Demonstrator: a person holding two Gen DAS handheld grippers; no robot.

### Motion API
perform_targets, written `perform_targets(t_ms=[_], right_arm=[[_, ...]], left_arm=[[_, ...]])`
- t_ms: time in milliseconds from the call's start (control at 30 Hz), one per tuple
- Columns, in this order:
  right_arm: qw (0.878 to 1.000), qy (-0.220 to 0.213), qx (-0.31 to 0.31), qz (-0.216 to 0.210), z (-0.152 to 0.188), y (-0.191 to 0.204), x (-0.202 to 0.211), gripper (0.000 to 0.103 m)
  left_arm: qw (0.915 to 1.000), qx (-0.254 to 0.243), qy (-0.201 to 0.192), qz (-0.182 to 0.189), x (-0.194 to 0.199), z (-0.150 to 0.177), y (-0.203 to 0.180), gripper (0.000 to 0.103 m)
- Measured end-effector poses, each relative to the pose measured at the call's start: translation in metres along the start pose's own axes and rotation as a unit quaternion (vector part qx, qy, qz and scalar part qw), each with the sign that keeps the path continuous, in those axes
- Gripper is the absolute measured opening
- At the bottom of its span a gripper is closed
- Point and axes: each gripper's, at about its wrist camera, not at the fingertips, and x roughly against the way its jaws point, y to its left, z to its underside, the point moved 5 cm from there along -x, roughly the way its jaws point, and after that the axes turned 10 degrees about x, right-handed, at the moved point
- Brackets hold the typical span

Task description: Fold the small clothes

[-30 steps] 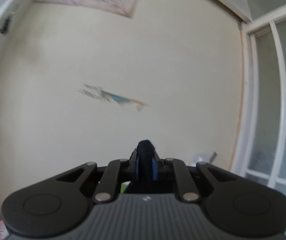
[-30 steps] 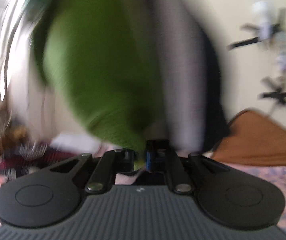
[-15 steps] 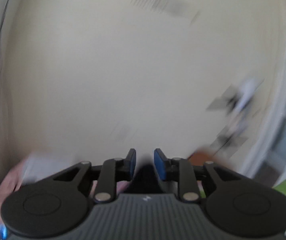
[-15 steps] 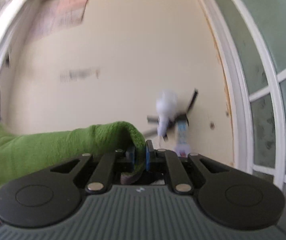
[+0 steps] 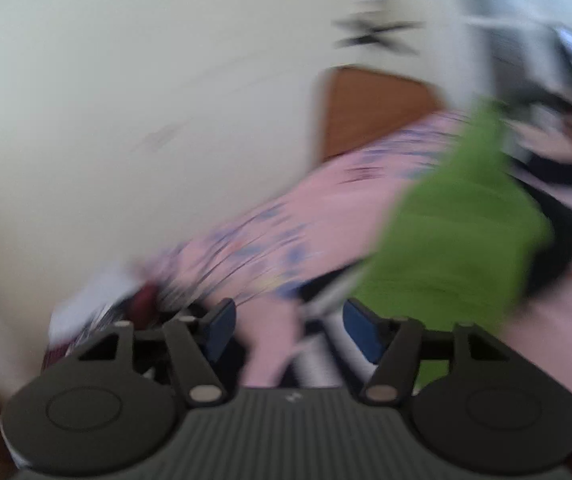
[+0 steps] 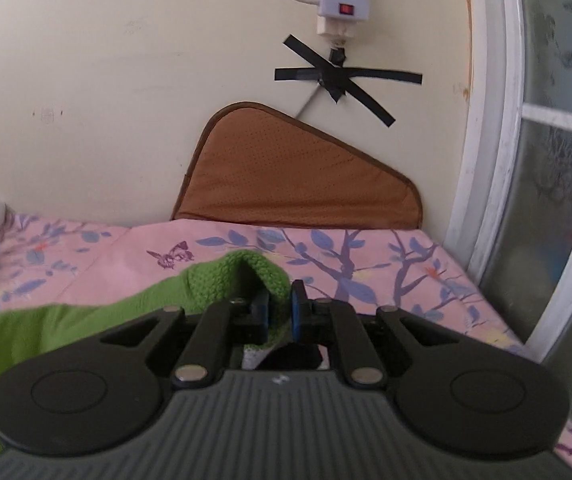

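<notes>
In the left wrist view, which is badly blurred, the left gripper [image 5: 287,330] has its jaws opening, with a clear gap between the blue fingers [image 5: 222,322]. Nothing is pinched between them; only the pink flowered bedsheet [image 5: 286,216] and some pale and dark blurred shapes show through the gap. To the left of that gripper a white and dark red heap [image 5: 98,304] lies at the edge of the bed, too smeared to name. Further right the green garment [image 5: 457,240] hangs or lies over the sheet, stretching from the middle right of the view up toward a narrow end, with black cloth [image 5: 561,236] beside it on the right. A brown cushion [image 5: 369,108] leans on the cream wall [image 5: 126,100] behind the bed.

In the right wrist view, the same green garment [image 6: 98,320] comes in from the lower left and runs up to the right gripper [image 6: 279,314], whose narrow fingers [image 6: 262,312] are clamped on the thick knitted edge of the garment. The bedsheet [image 6: 365,264] spreads beyond it, with the brown cushion [image 6: 286,176] propped in the corner. Above, a white power strip [image 6: 341,0] is fixed to the wall with black tape [image 6: 341,80]. At the far right stands a white window frame [image 6: 497,160] with frosted glass.
</notes>
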Motion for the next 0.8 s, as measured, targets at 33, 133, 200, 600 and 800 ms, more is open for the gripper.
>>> perform_targets(t_ms=[33, 133, 200, 600, 800], right_arm=[[1.0, 0.001, 0.0, 0.0, 0.001, 0.001, -0.004, 0.013], [1.0, 0.001, -0.007, 0.0, -0.001, 0.0, -0.003, 0.013], [1.0, -0.004, -0.026, -0.007, -0.007, -0.01, -0.01, 0.013], [0.999, -0.036, -0.033, -0.025, -0.023, -0.014, 0.01, 0.013], [0.994, -0.1, -0.029, -0.03, -0.044, -0.011, 0.06, 0.013]], left_arm=[[0.9996, -0.026, -0.003, 0.013, 0.0, -0.001, -0.018, 0.065], [0.9938, -0.094, 0.005, 0.06, -0.012, 0.013, -0.065, 0.066], [0.9872, -0.144, 0.01, 0.068, -0.024, 0.025, -0.086, 0.066], [0.9913, -0.108, 0.008, 0.075, -0.027, -0.003, -0.064, 0.008], [0.9971, 0.037, -0.063, 0.022, 0.017, -0.059, -0.002, 0.006]])
